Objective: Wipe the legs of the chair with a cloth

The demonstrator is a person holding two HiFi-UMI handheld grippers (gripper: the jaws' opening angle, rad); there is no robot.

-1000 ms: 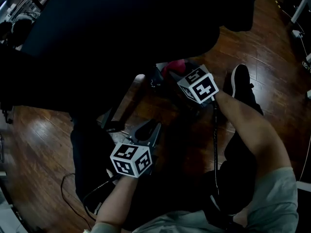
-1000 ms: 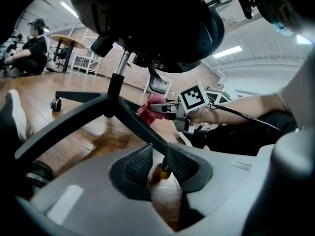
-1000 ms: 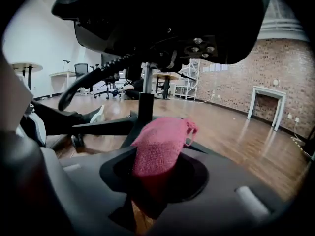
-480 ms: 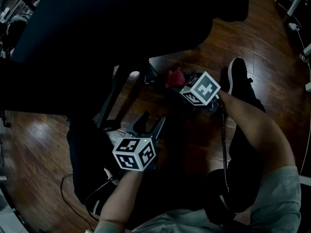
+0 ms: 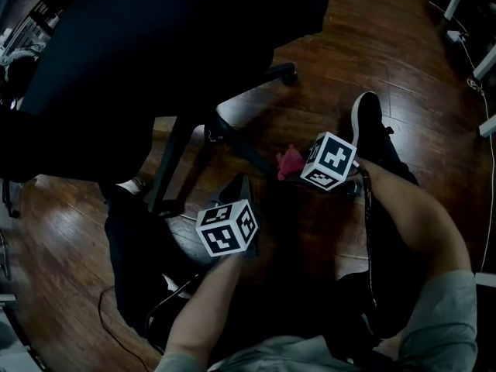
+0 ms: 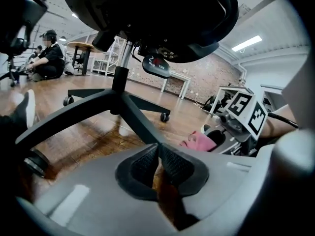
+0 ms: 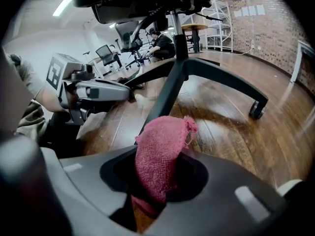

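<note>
Down by the near end of one chair leg (image 7: pixel 165 95) sits the pink cloth (image 7: pixel 160 159). The right gripper (image 7: pixel 158 181) has its jaws squeezed tight on the cloth, and a fat bunch of it sticks out in front. The leg runs from the middle post (image 7: pixel 176 33) to the cloth and goes out of sight behind it, so I cannot tell if they touch.

The left gripper (image 6: pixel 158 154) is close by, on the other side of the same leg. Its jaws have just been closing. Now the tips meet, and nothing is between them.

I think the wiping of this leg is only about to begin. All of its length is left to do, up to the post. The other legs spread out like a star and need a wipe too. I see no clean streak on any of them.

The big dark seat (image 5: pixel 155 37) hangs over the legs like a roof, so the cloth has to stay low. The floor (image 7: pixel 221 127) past the legs is bare, with a small wheel (image 7: pixel 256 109) at the end of one leg. The near side is tight. The person's shoe (image 5: pixel 364 122) is right beside the right gripper, and the left gripper could get in the way of a long wipe.
</note>
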